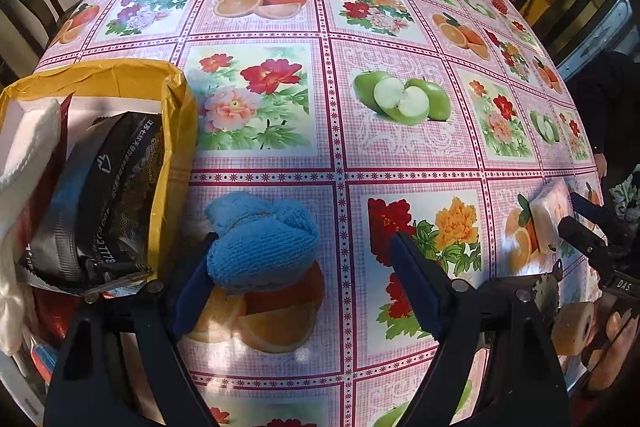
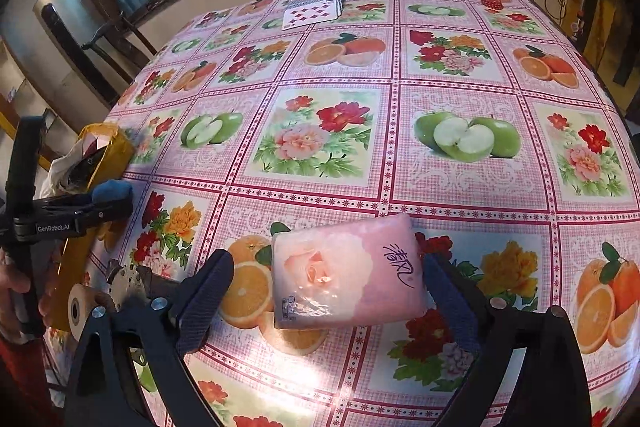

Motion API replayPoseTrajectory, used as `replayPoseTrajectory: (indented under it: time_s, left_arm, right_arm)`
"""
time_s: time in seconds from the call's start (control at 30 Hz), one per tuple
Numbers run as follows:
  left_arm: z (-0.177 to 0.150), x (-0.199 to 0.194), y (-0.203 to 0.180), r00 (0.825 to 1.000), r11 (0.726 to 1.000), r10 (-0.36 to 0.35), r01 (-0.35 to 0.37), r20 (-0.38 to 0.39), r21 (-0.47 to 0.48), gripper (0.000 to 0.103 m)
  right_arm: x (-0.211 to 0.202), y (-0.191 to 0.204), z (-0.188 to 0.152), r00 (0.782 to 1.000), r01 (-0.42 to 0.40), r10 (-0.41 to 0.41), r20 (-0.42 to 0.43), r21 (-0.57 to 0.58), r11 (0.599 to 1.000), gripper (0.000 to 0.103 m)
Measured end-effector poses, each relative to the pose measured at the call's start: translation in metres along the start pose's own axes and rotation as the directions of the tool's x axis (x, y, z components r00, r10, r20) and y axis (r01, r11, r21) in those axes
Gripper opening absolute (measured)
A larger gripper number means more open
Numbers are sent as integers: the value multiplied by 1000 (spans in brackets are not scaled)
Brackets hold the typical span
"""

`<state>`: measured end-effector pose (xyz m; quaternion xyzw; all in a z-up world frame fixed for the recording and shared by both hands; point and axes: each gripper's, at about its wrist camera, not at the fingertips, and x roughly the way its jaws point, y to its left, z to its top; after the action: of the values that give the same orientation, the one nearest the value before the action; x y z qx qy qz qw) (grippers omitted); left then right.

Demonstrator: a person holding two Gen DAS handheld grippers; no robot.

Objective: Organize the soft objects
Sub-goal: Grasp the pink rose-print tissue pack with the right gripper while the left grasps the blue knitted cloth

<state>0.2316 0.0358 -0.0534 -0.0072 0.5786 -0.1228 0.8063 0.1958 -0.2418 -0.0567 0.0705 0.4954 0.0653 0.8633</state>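
My left claw (image 1: 304, 267): spread wide, blue cloth (image 1: 262, 243) against its left finger, beside the yellow box (image 1: 176, 131). My right claw (image 2: 332, 291): spread around tissue pack (image 2: 344, 271) on counter (image 2: 320, 163). Cards (image 2: 314, 7) far off.

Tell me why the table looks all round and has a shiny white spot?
Both wrist views are fisheye, so the flat tablecloth bulges like a dome; in the right wrist view, glare whitens the cloth just below the tissue pack; in the left wrist view, the blue cloth stays sharp.
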Motion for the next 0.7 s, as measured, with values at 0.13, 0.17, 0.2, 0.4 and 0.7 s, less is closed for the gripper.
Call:
replayPoseTrajectory:
  time_s: [0.13, 0.17, 0.2, 0.4, 0.7]
  left_arm:
    - [2, -1, 0, 1000, 1000, -21, 21, 0, -15, 84]
    - [1, 0, -1, 1000, 1000, -15, 15, -1, -6, 84]
    - [0, 0, -3, 1000, 1000, -7, 7, -2, 2, 83]
    - [-2, 2, -6, 1000, 1000, 15, -15, -1, 13, 82]
    - [-6, -2, 7, 999, 998, 50, -49, 5, -27, 37]
  right_arm:
    - [13, 8, -1, 996, 71, -74, -41, -66, 995, 101]
    - [15, 9, -2, 995, 82, -86, -49, -80, 993, 101]
    - [18, 10, -4, 994, 88, -93, -55, -89, 992, 101]
    - [22, 13, -11, 987, 148, -154, -42, -127, 981, 93]
    - [15, 13, -12, 986, 164, -168, -21, -126, 978, 77]
